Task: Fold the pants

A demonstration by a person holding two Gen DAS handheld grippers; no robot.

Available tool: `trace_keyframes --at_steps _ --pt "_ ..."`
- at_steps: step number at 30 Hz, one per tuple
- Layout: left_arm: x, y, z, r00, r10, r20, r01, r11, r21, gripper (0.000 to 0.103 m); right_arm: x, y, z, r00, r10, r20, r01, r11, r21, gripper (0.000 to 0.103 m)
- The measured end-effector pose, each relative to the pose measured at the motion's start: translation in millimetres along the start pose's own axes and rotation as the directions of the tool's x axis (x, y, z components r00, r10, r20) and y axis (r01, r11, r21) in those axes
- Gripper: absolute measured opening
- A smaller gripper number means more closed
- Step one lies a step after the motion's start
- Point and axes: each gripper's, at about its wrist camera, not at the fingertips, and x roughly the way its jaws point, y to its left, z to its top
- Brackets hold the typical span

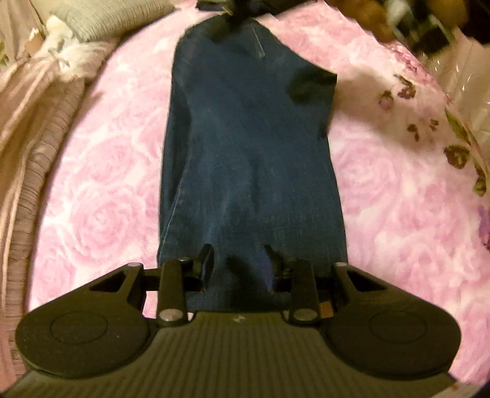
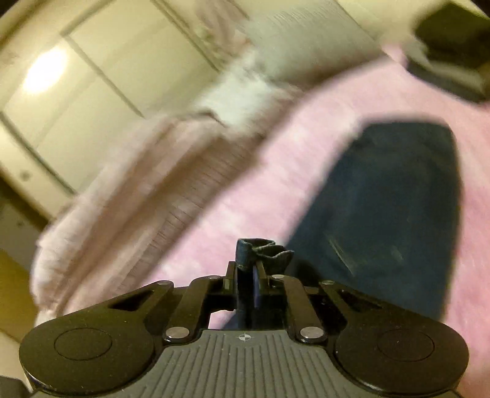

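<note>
Dark blue pants (image 1: 245, 147) lie lengthwise on a pink rose-patterned bedspread (image 1: 101, 189). My left gripper (image 1: 239, 257) sits at their near end, jaws partly closed, with a fold of denim filling the gap between the fingers (image 1: 206, 260). The far end of the pants rises at the top edge of the left wrist view, where something dark holds it. In the blurred right wrist view, my right gripper (image 2: 252, 269) is shut on a small bunch of denim (image 2: 265, 248) that sticks up past its tips. The rest of the pants (image 2: 386, 214) spreads out to the right.
Pinkish bedding (image 1: 33, 131), a grey pillow (image 1: 104, 18) and a white fluffy thing (image 1: 72, 58) line the bed's left side. A flowered fabric (image 1: 456, 147) lies at the right. Pale cupboard doors (image 2: 92, 79) stand beyond the bed, with a dark object (image 2: 453, 49) at the far corner.
</note>
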Motion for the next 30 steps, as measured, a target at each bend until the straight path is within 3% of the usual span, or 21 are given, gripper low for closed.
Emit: trace_keyframes --at_steps 3,4,5,7,12,16,20,23,26,28,30 --pt "5.3 0.9 -1.2 1.0 0.02 -0.006 -0.02 1.0 -0.007 0.029 18.3 -21.7 -3.0 1.0 -0.006 -0.026 0.006 1.0 0.03 0.006" --pt "8.8 0.6 -1.5 0.999 0.031 -0.009 -0.031 0.999 -0.007 0.029 33.0 -38.1 -11.7 0.996 -0.052 -0.076 0.056 0.997 0.048 0.008" --pt "14.6 1.0 -2.1 0.999 0.036 -0.017 -0.036 0.999 -0.005 0.029 45.9 -51.4 -20.6 0.985 -0.122 -0.122 0.129 0.99 0.052 0.017" --pt "24.2 3.4 -3.4 0.999 0.039 -0.023 -0.039 0.999 0.001 0.029 57.5 -72.7 -34.7 0.946 -0.265 -0.185 0.275 0.961 0.031 0.028" --pt "49.0 14.2 -10.8 0.997 0.003 -0.071 -0.005 1.0 -0.024 0.03 25.1 -79.1 -53.9 0.942 -0.308 -0.13 0.309 0.951 -0.011 0.036" --pt "45.8 22.9 -11.1 0.997 -0.036 -0.066 0.034 0.999 -0.042 0.03 -3.3 -51.1 -75.1 0.954 -0.271 -0.131 0.265 0.962 -0.06 0.037" --pt "20.8 31.6 -20.5 0.999 -0.01 -0.04 0.01 1.0 0.007 0.03 -19.7 0.9 -105.5 0.971 -0.188 -0.151 0.156 0.967 -0.199 0.04" --pt "11.2 39.5 -33.6 0.999 0.011 -0.034 -0.01 0.999 0.033 0.03 -22.7 44.0 -137.8 0.977 -0.106 -0.187 0.039 0.942 -0.332 0.042" --pt "10.8 46.0 -43.4 1.0 0.013 -0.003 -0.013 1.0 0.029 0.03 -15.9 71.9 -174.6 0.972 -0.033 -0.234 -0.078 0.889 -0.451 0.042" --pt "19.0 47.2 -47.9 1.0 0.011 0.013 -0.011 1.0 0.019 0.03 -1.2 75.3 -196.4 0.962 -0.021 -0.272 -0.118 0.867 -0.484 0.042" --pt "33.5 49.7 -53.0 1.0 0.009 -0.001 -0.009 1.0 -0.022 0.031 13.8 66.7 -213.7 0.952 -0.053 -0.302 -0.105 0.868 -0.485 0.042"
